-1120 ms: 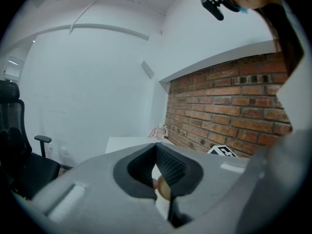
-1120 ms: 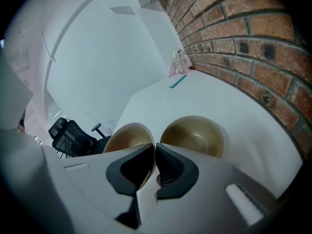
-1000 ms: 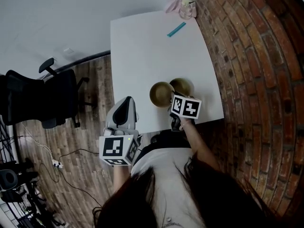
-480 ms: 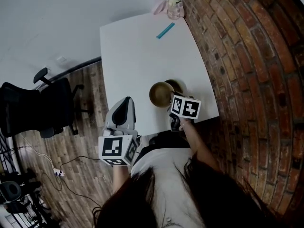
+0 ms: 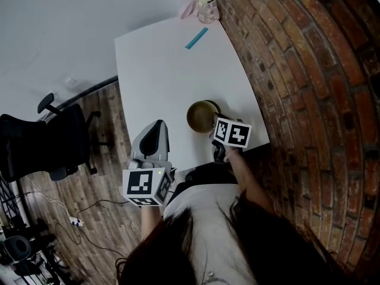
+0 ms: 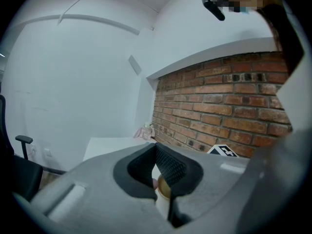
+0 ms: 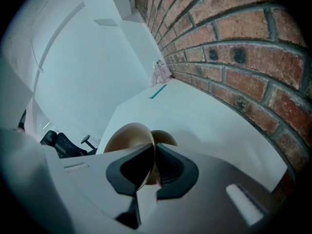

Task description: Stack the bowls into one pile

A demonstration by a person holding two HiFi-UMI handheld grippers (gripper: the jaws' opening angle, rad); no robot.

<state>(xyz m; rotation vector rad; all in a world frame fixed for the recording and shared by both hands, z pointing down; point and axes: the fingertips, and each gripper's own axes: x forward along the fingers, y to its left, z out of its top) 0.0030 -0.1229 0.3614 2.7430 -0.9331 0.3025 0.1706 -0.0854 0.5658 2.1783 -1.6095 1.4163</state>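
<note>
Fingers point(image 7: 170, 167) of the right gripper point(image 7: 154, 149) are clenched on the rim of the front bowl point(image 7: 127, 136), its thin wall pinched between the two dark pads; that bowl is tan and is over the near end of the white bench point(image 5: 160, 70), close to the edge by the person point(image 5: 208, 218). Two bowls are in view; the second bowl point(image 7: 165, 136) is just behind the front bowl on the brick-wall side, partly covered by it; whether the two touch cannot be told. In the head view only a sliver of the second bowl shows past the front bowl's rim.

Two grippers are in view; the left gripper point(image 6: 156, 147) has its fingers point(image 6: 171, 167) pressed together at the tips with nothing between them; it hangs to the left of the front bowl and nearer the person, off the bench's near edge, over the wood floor point(image 5: 89, 218).

Well beyond the front bowl, toward the far end of the bench, lies one teal stick point(image 5: 196, 38); farther again, at the far corner, stands one small jar point(image 5: 205, 9) with one pink thing point(image 5: 187, 8) just beside it. One black office chair point(image 5: 41, 141) stands on the floor well to the left of the front bowl; a brick wall point(image 5: 297, 70) runs along the right of it.
</note>
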